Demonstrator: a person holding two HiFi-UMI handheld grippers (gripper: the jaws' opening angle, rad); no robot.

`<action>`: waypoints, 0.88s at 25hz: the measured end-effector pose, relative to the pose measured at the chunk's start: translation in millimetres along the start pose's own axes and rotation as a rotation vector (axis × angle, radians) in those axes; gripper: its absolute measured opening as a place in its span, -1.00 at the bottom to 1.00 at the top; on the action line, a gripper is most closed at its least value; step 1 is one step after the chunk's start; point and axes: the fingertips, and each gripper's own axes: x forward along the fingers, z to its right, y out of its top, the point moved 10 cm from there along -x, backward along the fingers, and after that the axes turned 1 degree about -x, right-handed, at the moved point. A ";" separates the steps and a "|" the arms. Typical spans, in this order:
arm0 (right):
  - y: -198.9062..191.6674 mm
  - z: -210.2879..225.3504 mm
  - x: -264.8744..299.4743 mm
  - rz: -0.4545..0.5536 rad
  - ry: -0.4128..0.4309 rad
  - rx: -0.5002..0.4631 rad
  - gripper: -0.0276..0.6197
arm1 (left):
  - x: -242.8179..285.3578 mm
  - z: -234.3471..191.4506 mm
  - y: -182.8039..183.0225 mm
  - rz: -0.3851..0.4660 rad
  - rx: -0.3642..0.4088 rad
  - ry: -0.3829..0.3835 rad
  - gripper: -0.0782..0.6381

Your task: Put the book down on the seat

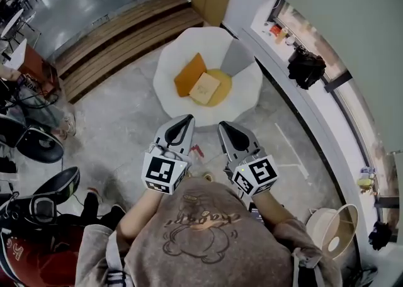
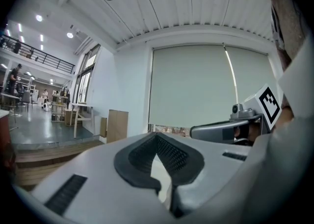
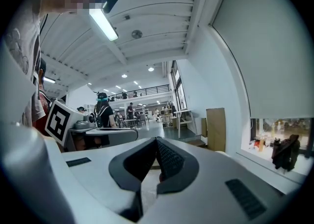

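A white round armchair (image 1: 170, 68) stands on the floor ahead of me. On its yellow seat (image 1: 221, 90) lie a pale tan book (image 1: 204, 88) and, beside it, an orange flat thing (image 1: 189, 75) tilted against the back. A grey cushion (image 1: 238, 58) leans at the right. My left gripper (image 1: 187, 118) (image 2: 156, 135) and right gripper (image 1: 222, 125) (image 3: 157, 140) hover side by side short of the chair's front edge, pointing about level. Both are shut with nothing between the jaws. Neither touches the book.
Wooden steps (image 1: 119, 40) run behind the chair at the left. A window ledge with a black bag (image 1: 306, 67) runs along the right. Black chairs (image 1: 38, 144) stand at the left, a white round lamp shade (image 1: 330, 229) at the lower right, a small red thing (image 1: 196, 151) on the floor.
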 end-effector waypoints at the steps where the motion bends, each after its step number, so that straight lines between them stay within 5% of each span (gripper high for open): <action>1: 0.5 0.7 -0.5 0.001 0.002 -0.001 -0.86 | 0.5 0.8 -0.1 0.000 0.000 -0.001 -0.77; 22: 2.1 5.7 -8.0 -0.008 0.016 -0.018 -0.86 | 3.5 13.1 -2.0 -0.015 -0.006 -0.013 -0.77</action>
